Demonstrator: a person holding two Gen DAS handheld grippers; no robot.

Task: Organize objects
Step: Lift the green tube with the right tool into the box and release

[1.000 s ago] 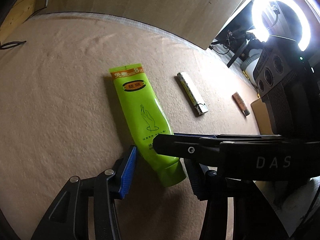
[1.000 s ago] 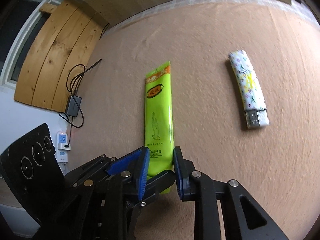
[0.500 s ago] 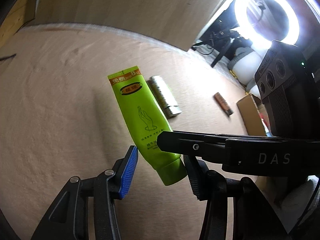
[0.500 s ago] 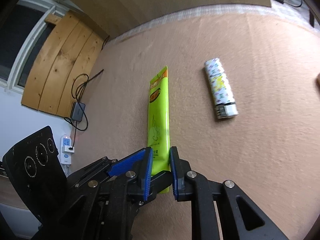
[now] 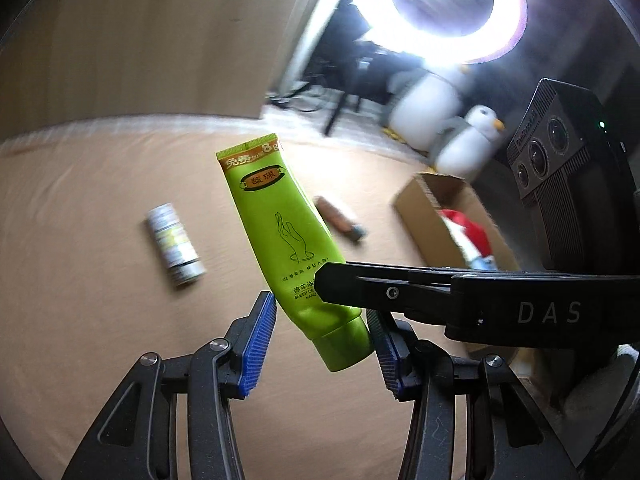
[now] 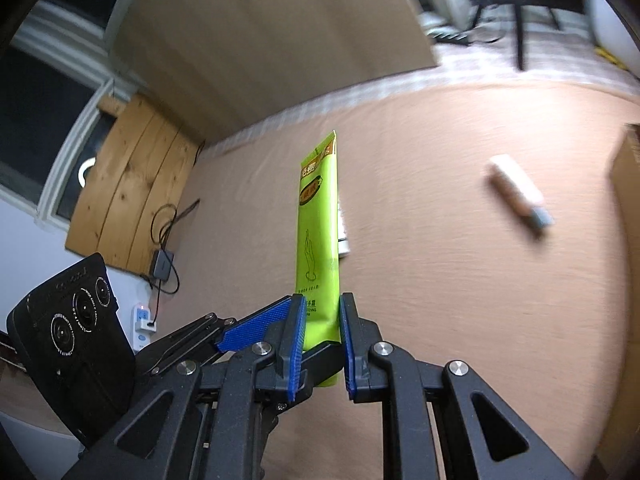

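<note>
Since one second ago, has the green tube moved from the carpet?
Yes. The green tube lay flat on the carpet before; now the right tool holds it up in the air, clear of the carpet.

One green tube (image 5: 289, 236), two small sticks (image 5: 174, 248) (image 5: 340, 224), one cardboard box (image 5: 436, 216).

Right tool (image 5: 344, 284) grips green tube (image 5: 286, 232) between left tool's (image 5: 320, 344) open pads.

Motion-blurred: patterned tube (image 5: 174, 249) and brown stick (image 5: 339, 224), labels unreadable. Cut off at the right edge: cardboard box (image 6: 627, 184). Mostly hidden behind green hand cream tube (image 6: 319, 236): a white item.
</note>
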